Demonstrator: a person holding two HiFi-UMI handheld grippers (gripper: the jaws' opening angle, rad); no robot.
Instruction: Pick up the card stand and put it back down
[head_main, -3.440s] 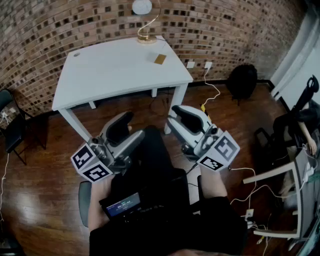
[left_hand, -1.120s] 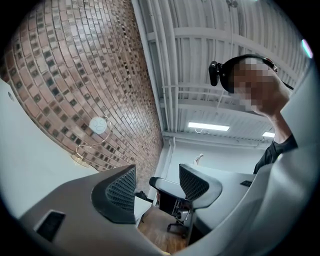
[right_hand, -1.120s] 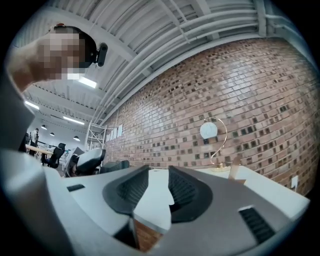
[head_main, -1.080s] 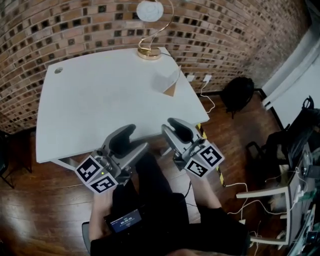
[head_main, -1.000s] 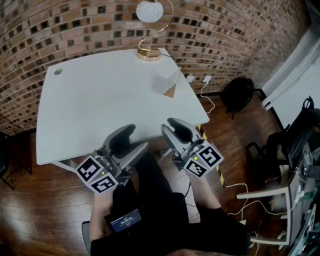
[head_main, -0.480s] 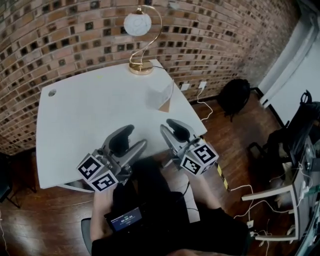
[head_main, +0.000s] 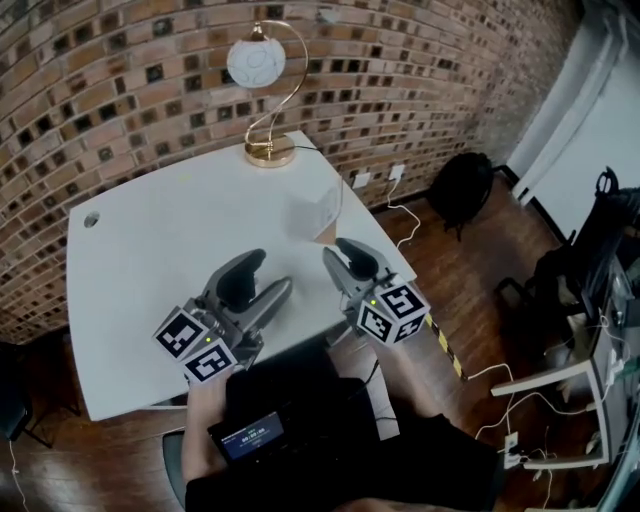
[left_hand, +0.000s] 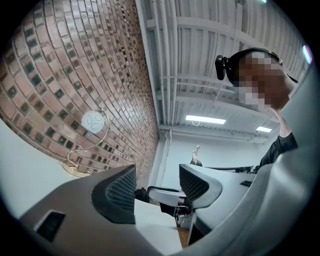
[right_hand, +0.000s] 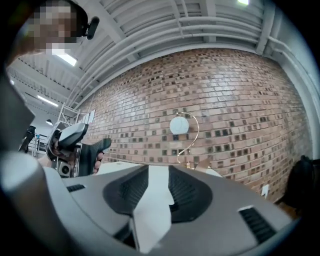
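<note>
Card stand (head_main: 314, 212): small and pale, the panel looks see-through, with a brown patch at its lower near corner. It stands on the white table (head_main: 150, 260), toward the far right, close to the right edge. Finer detail is too small to read.

Left gripper (head_main: 274, 268): over the near middle of the table and pointing toward the far side. Its own view shows the jaws well apart, holding nothing, with only table top and room between the ribbed pads.

Right gripper (head_main: 337, 254): just right of the left one and near-side of the card stand, apart from it. Jaws partly apart, with bare white table top showing in the gap. Nothing is gripped. In its view the stand's brown tip shows small, beyond the jaws and a little to the right.

Surroundings: a gold-stemmed lamp (head_main: 255, 62) with a white globe has its base at the far edge of the table, beyond the stand and slightly left. Brick wall (head_main: 120, 60) behind. A black bag (head_main: 458, 185) sits on the wooden floor (head_main: 470, 290) to the right of the table. A small lit screen (head_main: 245, 436) is on the person's lap.

Between the right gripper and the stand lies only bare table top.
</note>
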